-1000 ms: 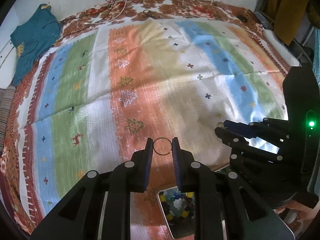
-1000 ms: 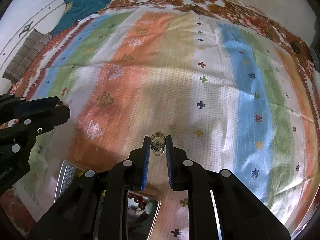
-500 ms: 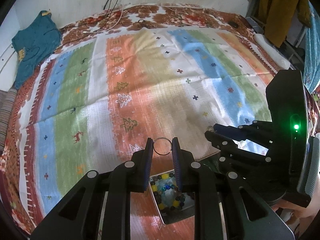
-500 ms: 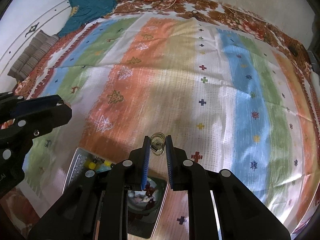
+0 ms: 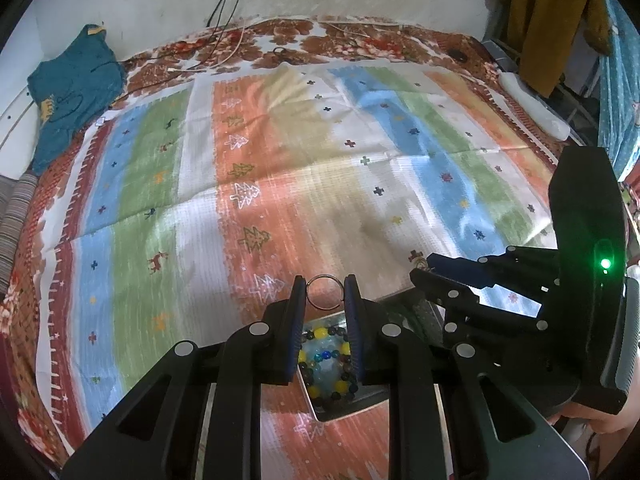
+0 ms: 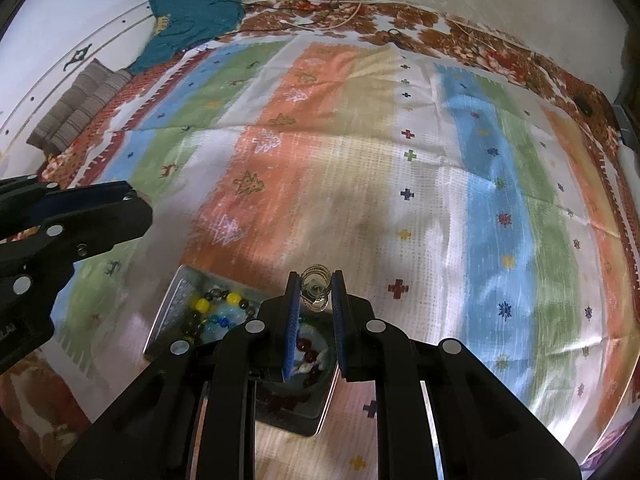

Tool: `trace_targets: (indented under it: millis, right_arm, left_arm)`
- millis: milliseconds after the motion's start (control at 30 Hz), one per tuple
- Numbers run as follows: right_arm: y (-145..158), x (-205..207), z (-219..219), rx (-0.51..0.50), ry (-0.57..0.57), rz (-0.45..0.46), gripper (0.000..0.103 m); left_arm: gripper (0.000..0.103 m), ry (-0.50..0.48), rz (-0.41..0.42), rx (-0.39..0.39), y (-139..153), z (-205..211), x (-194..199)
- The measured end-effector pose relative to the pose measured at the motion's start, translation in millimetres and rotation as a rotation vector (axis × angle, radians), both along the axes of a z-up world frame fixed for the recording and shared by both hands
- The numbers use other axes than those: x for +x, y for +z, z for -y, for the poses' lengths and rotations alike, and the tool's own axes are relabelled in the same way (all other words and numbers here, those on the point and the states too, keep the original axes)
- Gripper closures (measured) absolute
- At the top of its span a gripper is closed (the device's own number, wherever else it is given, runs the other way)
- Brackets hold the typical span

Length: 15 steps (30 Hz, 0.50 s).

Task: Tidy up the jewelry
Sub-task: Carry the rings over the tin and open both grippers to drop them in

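Note:
My left gripper [image 5: 325, 285] is shut on a thin metal ring [image 5: 325, 290], held above a metal tray [image 5: 343, 407] that holds a bracelet of yellow, blue and dark beads [image 5: 325, 364]. My right gripper [image 6: 315, 285] is shut on a gold earring [image 6: 315, 289], held above a second tray compartment [image 6: 316, 412] with dark red beads [image 6: 306, 346]. The beaded bracelet also shows in the right wrist view [image 6: 214, 312]. The right gripper shows at the right of the left wrist view [image 5: 424, 266], and the left gripper's arm at the left of the right wrist view [image 6: 72, 220].
A striped, patterned cloth [image 5: 320, 152] covers the bed. A teal garment [image 5: 72, 92] lies at the far left corner, with cables [image 5: 224, 8] along the wall. Striped cushions [image 6: 80, 108] sit at the left edge. Yellow clothing [image 5: 544, 20] hangs at the far right.
Both grippers have pulled back toward me and lifted, each keeping its jewelry. The trays have come further into view below the fingers.

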State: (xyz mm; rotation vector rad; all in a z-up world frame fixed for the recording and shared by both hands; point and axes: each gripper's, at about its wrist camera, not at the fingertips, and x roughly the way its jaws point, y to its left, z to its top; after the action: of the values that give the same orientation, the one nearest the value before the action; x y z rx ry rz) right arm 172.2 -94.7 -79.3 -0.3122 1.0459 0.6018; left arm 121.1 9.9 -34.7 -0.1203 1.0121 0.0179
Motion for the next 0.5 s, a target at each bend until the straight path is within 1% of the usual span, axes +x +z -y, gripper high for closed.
trace_targets:
  millis: [167,433,500]
  right_arm:
    - [6,-10,6,0.014,0.003,0.01,0.086]
    - [8,-23,10,0.036,0.018,-0.009,0.086]
    - [6,-25,9,0.031,0.023,-0.016,0.086]
  left_arm:
    - [0.084,-0.004,0.005,-0.005,0,4,-7]
    - [0.084,-0.007,0.011,-0.027,3,8,-20]
    - [0.084,0.007,0.008,-0.033,2,6,-23]
